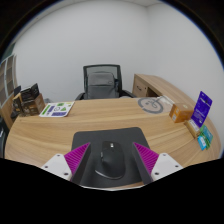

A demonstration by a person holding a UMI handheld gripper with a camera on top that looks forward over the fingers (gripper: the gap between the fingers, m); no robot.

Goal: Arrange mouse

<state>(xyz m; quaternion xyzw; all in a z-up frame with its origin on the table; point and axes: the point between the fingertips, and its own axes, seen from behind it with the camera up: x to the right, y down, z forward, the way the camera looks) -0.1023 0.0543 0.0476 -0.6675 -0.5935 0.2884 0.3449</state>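
Two magenta pads (77, 158) visible on the fingers of the gripper (111, 163), spread apart with a clear gap at each side of the thing between them. Between the fingers, a black computer mouse (111, 162), resting on a dark grey mouse mat (110, 139) and not pressed by either pad. Under the mat, a wooden desk (60, 135), light brown, stretching away beyond the fingers. Behind the desk, at its far edge, a black office chair (101, 82) facing forward, in front of a plain white wall (80, 35). On the far left part of the desk, a flat printed booklet or magazine (57, 108), and further left a dark upright box with pictures on it (30, 100). To the right of the chair, on the far side of the desk, a round grey object (149, 103), too small to identify. On the right part of the desk, a purple box (203, 106) standing upright, a small orange-brown object (180, 113) near it, and a teal packet (205, 137) lying closer to the fingers.
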